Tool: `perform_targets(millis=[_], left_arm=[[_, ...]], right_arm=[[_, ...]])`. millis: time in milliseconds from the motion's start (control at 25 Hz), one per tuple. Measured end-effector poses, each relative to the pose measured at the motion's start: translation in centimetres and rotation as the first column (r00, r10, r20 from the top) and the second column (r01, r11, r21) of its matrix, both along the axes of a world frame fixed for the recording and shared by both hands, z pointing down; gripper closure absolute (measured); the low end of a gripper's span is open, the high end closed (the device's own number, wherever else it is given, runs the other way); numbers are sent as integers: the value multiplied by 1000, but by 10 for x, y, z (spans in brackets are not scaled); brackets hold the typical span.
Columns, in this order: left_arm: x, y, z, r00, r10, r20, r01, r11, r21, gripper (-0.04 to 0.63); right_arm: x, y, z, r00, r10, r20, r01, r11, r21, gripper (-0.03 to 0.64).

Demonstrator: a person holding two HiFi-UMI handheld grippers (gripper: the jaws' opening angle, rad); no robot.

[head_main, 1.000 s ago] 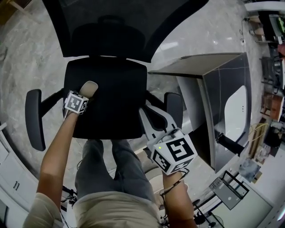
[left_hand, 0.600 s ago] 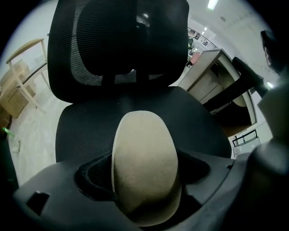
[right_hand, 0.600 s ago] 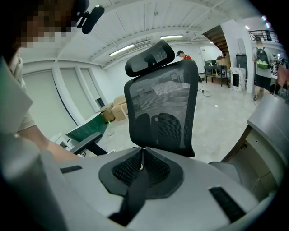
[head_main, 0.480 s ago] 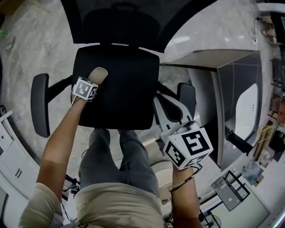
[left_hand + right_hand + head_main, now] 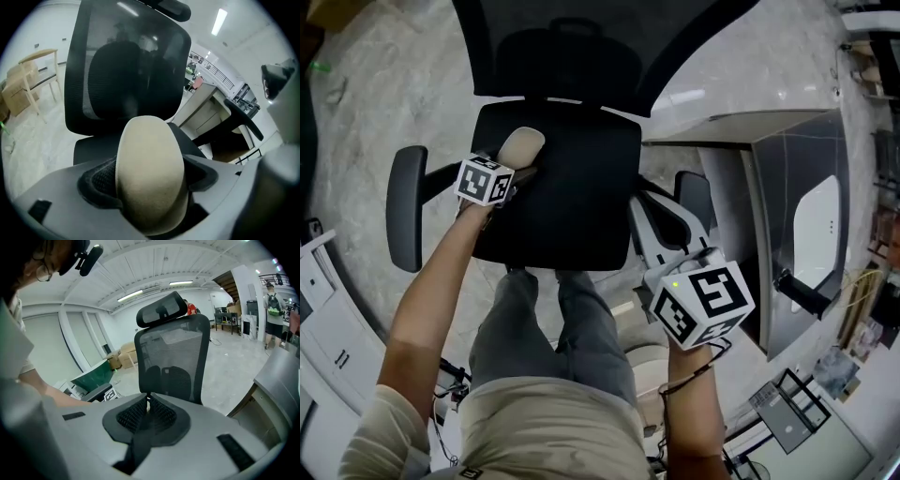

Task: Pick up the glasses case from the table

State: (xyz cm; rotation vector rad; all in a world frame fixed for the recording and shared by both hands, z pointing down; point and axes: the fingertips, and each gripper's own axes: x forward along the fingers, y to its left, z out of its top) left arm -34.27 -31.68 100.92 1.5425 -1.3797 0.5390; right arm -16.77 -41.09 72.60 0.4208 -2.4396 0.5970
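Closed snugly on the beige glasses case (image 5: 150,164) at the left gripper (image 5: 150,197), held over the seat of a black office chair (image 5: 567,202); pressed together on nothing at the right gripper (image 5: 146,420), near an armrest. Seemingly past the lift itself, with the table (image 5: 741,127) off to the side. Next, only a firm clamp and a steady carry.

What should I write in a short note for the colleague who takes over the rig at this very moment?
Left claw: shut on the beige glasses case, held over the black chair seat.
Right claw: shut, nothing in it, near the seat's front corner.
Table: to the right of the chair; the case is not on it.
Done: the case is in the claw, so the pick-up looks complete.
Left: probably only to keep the grip firm.
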Motion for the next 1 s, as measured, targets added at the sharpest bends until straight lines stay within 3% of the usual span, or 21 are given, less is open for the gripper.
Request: perform_targets(millis=[520,840,1000], left_arm=[[-36,-10,-160,999,-22,45,12,979,205,181],[-43,-13,-279,995,8,95,-42,931,362,181],[-43,-17,-348,992,25,123,-79,886,456,181]], right_arm=[[-13,24,-91,998,-6,56,2,997,75,589],[-13,29,-140,996,23,92,-34,992,121,589],[-14,28,-169,993,32,114,-49,987,152,589]])
